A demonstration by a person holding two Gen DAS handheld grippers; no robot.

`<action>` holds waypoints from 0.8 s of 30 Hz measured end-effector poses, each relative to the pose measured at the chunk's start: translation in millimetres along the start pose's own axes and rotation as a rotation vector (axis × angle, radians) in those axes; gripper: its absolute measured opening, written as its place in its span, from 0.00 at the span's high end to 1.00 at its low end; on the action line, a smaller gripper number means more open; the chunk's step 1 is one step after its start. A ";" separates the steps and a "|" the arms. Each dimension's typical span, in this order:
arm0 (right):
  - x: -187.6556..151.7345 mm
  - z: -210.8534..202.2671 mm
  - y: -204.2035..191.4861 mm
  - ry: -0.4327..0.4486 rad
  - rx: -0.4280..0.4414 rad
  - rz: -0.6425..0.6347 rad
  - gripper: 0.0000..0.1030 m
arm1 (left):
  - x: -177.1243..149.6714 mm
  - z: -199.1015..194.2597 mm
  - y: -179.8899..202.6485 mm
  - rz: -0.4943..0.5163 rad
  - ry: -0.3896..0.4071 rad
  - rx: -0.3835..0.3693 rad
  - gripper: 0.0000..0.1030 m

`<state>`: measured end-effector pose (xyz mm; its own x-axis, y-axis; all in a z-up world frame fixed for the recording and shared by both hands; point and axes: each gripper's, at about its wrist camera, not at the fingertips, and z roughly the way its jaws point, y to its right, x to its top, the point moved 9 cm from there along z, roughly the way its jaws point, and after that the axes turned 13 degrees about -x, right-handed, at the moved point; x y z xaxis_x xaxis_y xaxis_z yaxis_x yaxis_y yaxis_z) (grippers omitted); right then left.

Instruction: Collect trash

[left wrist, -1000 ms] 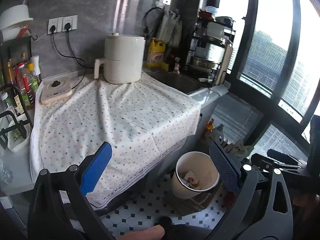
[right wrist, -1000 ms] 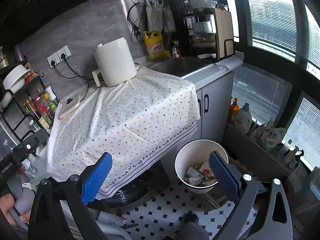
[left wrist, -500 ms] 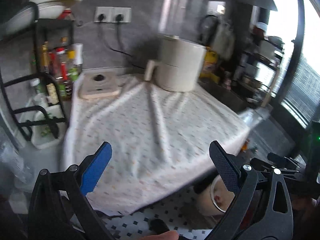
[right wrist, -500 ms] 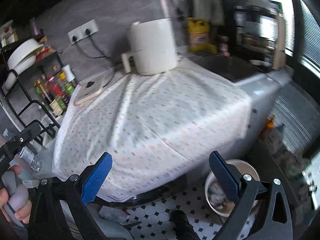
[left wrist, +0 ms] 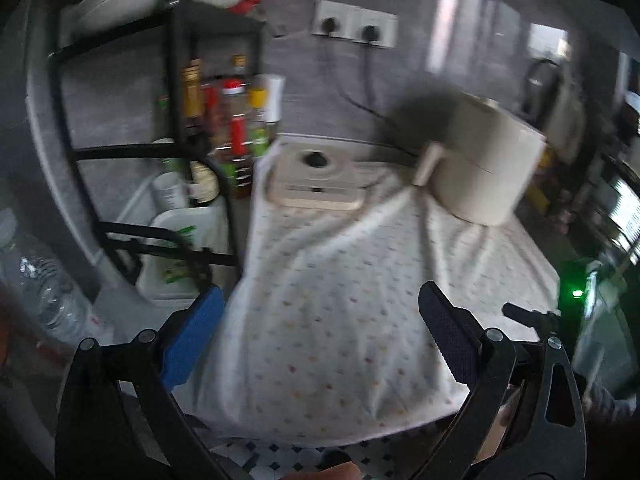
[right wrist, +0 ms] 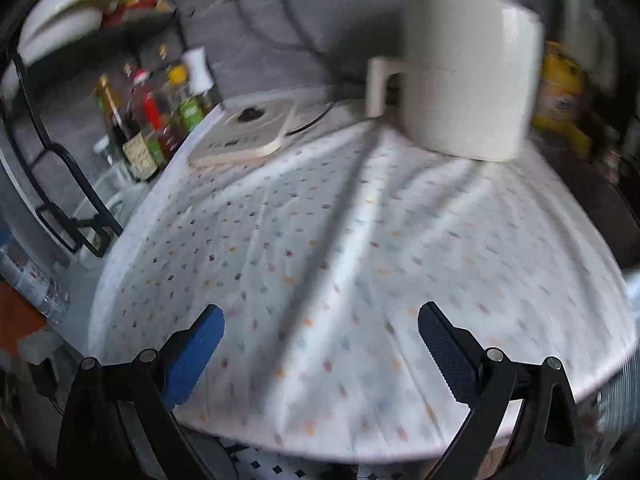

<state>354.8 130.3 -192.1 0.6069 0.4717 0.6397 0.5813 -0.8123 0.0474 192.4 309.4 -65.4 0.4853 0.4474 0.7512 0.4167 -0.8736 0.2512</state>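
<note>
- Grey tiled wall (left wrist: 400, 92) with two plugged sockets (left wrist: 354, 26) backs a kitchen bench draped in a dotted white cloth (right wrist: 360, 260); both views are motion-blurred.
- We hold the left claw (left wrist: 320, 336) spread wide and empty above the cloth's near edge.
- Our right claw (right wrist: 320, 344) hangs likewise spread, gripping nothing, over the same cloth.
- At the back of the bench stands a cream air fryer (right wrist: 460, 76), with a flat cream appliance (left wrist: 316, 184) beside it.
- Sauce bottles (left wrist: 236, 120) crowd a black wire rack (left wrist: 120, 152) to the left.
- We see no trash on the cloth; no bin shows in either view.
</note>
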 end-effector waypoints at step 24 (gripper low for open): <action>51.9 94.1 -83.1 -0.021 0.022 -0.145 0.08 | 15.4 -11.3 -86.4 -0.181 0.044 0.199 0.06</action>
<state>389.1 254.5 -235.0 0.5266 0.5912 0.6109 0.6758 -0.7271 0.1211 155.2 389.7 -68.6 0.3573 0.5806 0.7316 0.6388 -0.7234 0.2621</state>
